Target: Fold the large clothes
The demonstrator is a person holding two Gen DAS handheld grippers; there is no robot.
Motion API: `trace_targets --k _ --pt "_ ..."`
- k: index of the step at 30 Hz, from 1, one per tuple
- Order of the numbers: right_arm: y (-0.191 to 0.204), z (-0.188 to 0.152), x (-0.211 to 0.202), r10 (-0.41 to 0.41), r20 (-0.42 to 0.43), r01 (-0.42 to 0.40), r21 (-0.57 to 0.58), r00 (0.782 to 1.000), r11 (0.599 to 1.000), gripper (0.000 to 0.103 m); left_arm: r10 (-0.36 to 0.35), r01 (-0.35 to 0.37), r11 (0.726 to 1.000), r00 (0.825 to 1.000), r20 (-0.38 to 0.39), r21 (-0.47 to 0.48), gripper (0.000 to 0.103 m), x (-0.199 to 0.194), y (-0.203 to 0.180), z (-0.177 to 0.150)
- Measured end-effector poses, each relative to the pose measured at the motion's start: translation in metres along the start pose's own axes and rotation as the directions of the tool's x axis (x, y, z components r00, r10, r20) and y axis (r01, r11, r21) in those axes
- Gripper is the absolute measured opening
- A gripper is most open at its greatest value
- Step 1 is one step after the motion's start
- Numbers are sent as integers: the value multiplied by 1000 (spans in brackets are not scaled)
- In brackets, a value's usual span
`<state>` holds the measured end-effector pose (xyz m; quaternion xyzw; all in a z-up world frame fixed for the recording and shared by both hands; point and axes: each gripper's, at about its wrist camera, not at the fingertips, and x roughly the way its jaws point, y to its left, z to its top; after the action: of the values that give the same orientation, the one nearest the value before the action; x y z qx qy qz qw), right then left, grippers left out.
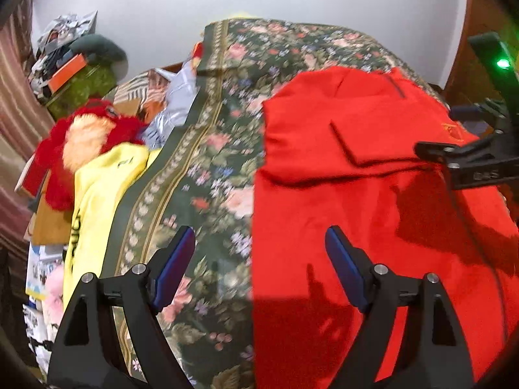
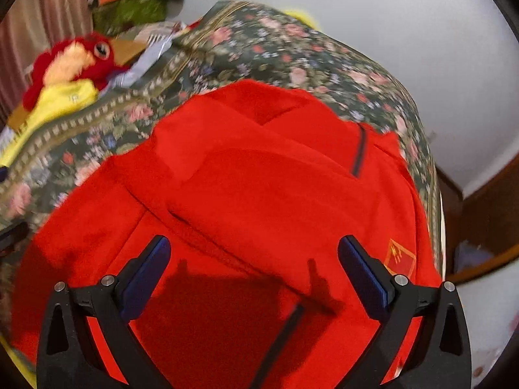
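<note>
the red garment (image 2: pixel 253 175) lies spread on the floral bedspread (image 1: pixel 223 149), partly folded, with one flap laid over its middle, a dark zip line near its far edge and a small orange emblem (image 2: pixel 400 256) at its right side. your right gripper (image 2: pixel 254 265) hangs over the middle of it with the jaws wide apart, nothing between the blue pads (image 2: pixel 146 278) but the cloth below them, and you cannot tell from this view whether they touch it. your left gripper (image 1: pixel 259 259) is over the garment's left edge, one finger above the bedspread and the other above the red cloth, jaws also wide apart and holding nothing. in the left wrist view the right gripper shows at the right margin over the garment, a green light on it. off the garment's left side a yellow garment (image 1: pixel 97 194) lies along the edge of the bedspread, and a red and cream plush toy (image 1: pixel 84 136) sits at its far end, touching it. beyond that there is a heap of silver wrapping, cardboard and boxes, with a green bundle (image 1: pixel 87 84) and an orange box (image 1: pixel 66 73) stacked against the striped curtain (image 1: pixel 16 113). no open container shows its contents clearly here. a white wall (image 1: pixel 292 0) stands behind the bed.
</note>
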<state>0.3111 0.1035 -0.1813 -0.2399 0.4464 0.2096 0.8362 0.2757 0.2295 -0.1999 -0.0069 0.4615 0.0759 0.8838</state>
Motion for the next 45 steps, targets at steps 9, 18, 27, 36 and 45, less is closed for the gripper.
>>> trace_targets --k 9,18,27,36,45 --pt "24 1 50 -11 -102 0 -100 995 995 82 -23 23 1000 1000 -13 -18 82 15 7 -16" --pt "21 19 48 111 -9 -111 7 994 994 8 -48 46 998 998 -37 -50 82 25 6 -17" --pt "-33 25 -9 172 182 -207 191 968 960 7 -10 11 999 999 -36 39 82 40 -12 14" --pt "-131 -5 -88 36 373 -197 404 927 894 7 -75 73 997 995 -64 -40 82 55 -32 44" --pt "-187 -79 -85 -6 294 -174 580 956 796 7 -49 50 999 996 -80 11 82 42 -59 35"
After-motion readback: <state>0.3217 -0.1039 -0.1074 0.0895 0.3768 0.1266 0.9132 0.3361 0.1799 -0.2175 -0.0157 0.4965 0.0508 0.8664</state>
